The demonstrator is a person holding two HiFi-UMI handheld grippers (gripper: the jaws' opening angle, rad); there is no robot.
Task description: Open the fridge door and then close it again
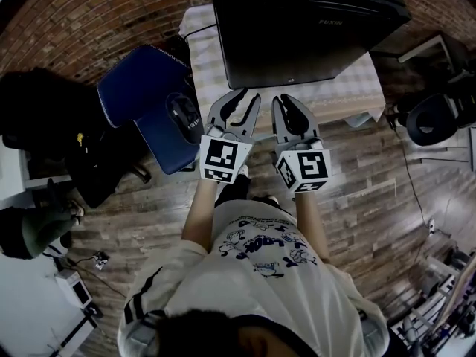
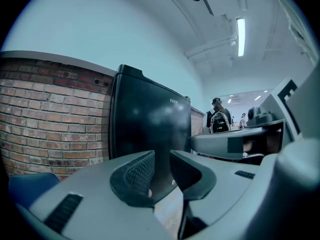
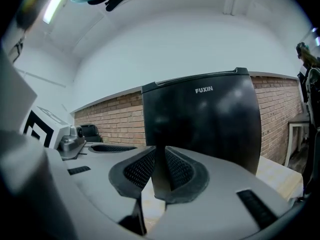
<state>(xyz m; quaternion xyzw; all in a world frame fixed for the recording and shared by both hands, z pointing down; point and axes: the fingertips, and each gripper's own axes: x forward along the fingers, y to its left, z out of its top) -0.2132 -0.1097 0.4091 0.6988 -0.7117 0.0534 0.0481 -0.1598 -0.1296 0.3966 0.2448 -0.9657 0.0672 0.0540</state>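
At the far left of the head view, dark bags and gear (image 1: 52,125) lie on the wood-plank floor (image 1: 372,199). Next comes a blue chair (image 1: 141,95) pushed against the desk (image 1: 201,58), which is covered by a pale checked cloth. A red brick wall (image 1: 97,13) runs behind both. In the left gripper view a white wall rises above the brick. A strip light (image 2: 240,30) runs along the ceiling, and people (image 2: 219,116) stand far back in a lit hall.

The left gripper (image 1: 250,95) (image 2: 161,171) points at the front of the fridge. Its jaws are released, with a clear gap and nothing between the pads.

The fridge (image 1: 297,28) (image 2: 150,124) (image 3: 205,119), black and glossy, stands on the desk with its door closed. It sits just beyond both grippers, apart from them.

The right gripper (image 1: 285,101) (image 3: 160,171) is beside the left one and aimed the same way. Its jaws are also released, with a narrower gap, and they grasp nothing.

Further right are a white side table (image 1: 435,47) and a round black object (image 1: 431,117) on the floor.

A white label (image 3: 203,90) near the top of the fridge door reads "FUXIN". The person's white shirt (image 1: 260,274) has a blue print that I cannot read.
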